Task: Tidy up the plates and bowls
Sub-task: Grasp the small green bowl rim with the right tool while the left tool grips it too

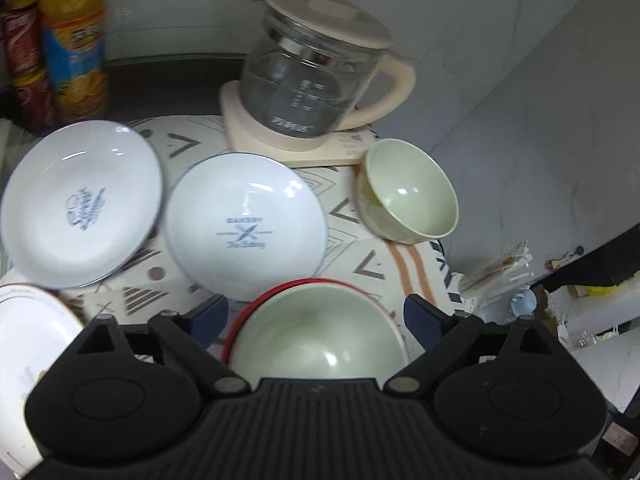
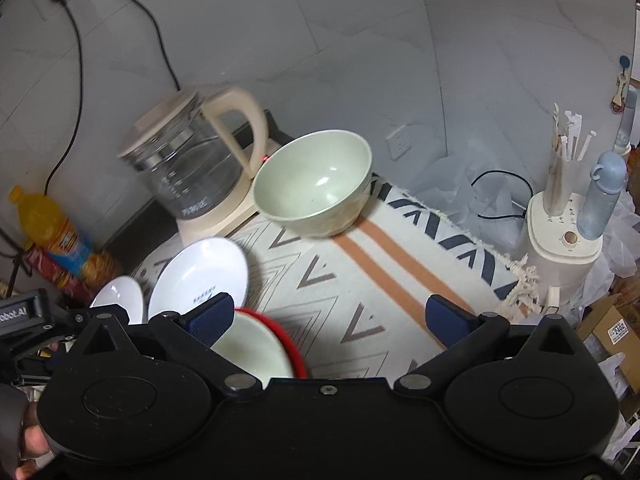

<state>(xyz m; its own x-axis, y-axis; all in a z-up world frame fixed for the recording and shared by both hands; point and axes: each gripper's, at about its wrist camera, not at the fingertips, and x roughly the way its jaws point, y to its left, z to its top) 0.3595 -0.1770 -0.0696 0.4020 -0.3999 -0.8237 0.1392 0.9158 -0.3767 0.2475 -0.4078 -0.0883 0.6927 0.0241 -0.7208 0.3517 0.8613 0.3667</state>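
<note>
Left wrist view: the left gripper (image 1: 316, 316) has its blue-padded fingers (image 1: 210, 316) spread wide, gripping nothing, with a pale green bowl (image 1: 316, 344) sitting between them, mouth up. That bowl is glossy and round, nested inside a red-rimmed dish (image 1: 240, 320) whose edge shows as a thin arc behind it. Beyond, two shallow white plates lie flat on the patterned cloth (image 1: 360, 256): the bakery plate (image 1: 244, 228), with blue lettering and crossed utensils, and a second white plate (image 1: 80, 204) to its left, its rim slightly overlapping the bakery plate's left edge. A gold-edged plate (image 1: 28, 344) peeks in at lower left. To the right stands a second green bowl (image 1: 408, 192), upright, its mouth tipped toward the camera. Behind sits a glass kettle (image 1: 312, 76) with a cream lid, handle and base. An orange drink bottle (image 1: 76, 40) stands at far left.

From the right wrist view, the right gripper (image 2: 328, 316) is also wide open and empty, over bare cloth, with the nested bowl just under its left finger.
</note>
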